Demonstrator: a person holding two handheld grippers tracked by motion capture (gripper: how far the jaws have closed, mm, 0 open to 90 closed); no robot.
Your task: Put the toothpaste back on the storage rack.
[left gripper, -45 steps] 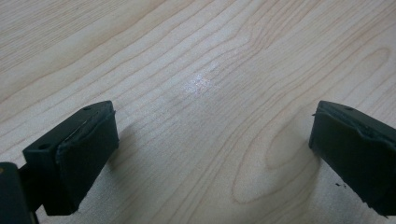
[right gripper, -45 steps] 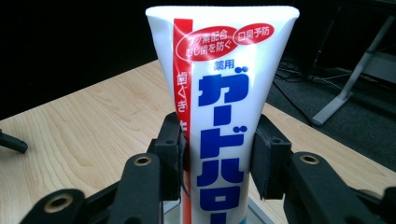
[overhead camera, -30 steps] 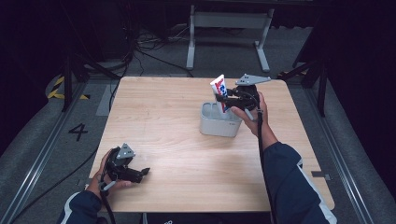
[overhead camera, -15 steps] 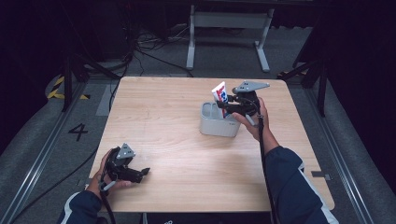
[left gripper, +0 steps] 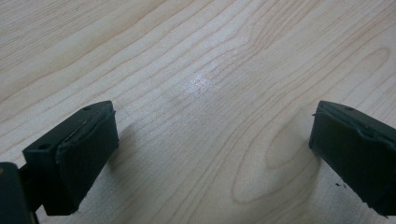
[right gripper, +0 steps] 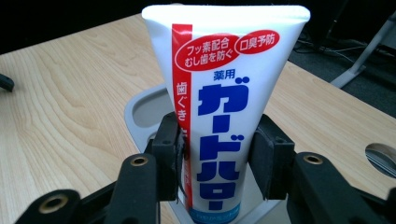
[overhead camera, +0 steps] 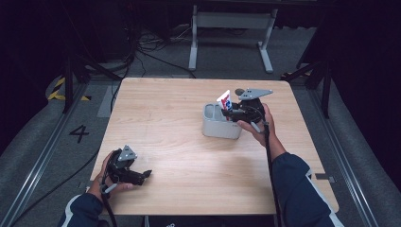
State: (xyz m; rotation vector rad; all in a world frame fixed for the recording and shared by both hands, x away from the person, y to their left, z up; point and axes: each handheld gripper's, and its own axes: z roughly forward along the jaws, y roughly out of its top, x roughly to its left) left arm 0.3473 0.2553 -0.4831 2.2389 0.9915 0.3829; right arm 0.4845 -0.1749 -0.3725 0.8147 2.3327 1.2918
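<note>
While the tube hangs over the holder, notes for the step:

Tube: white plastic toothpaste tube with red stripe & blue lettering [right gripper: 219, 116], upright, crimped end up, lower end w/ light-blue band dipping into the holder.
Holder: grey plastic compartmented holder [overhead camera: 220, 126], mid-table, right of centre; which pocket the tube is over – can't tell for sure, looks like the near-right one.
R gripper: right gripper [right gripper: 218, 149] narrow, pads pressed on both sides of the tube's lower half; holding it.
L gripper: left gripper [overhead camera: 130, 171] wide, nothing between the jaws, parked on the pale wooden table [overhead camera: 170, 137] at the near-left corner, well apart from the holder.
Step (my read): lowering tube into a pocket.
How to do it well: keep tube vertical, centre lower end over one pocket, not on a divider; go down slow; don't let go until the bottom seats, else it tips vs. the rim.
Risk: holder is light & not braced – a sideways push could slide it. Soft tube – don't squeeze harder.
</note>
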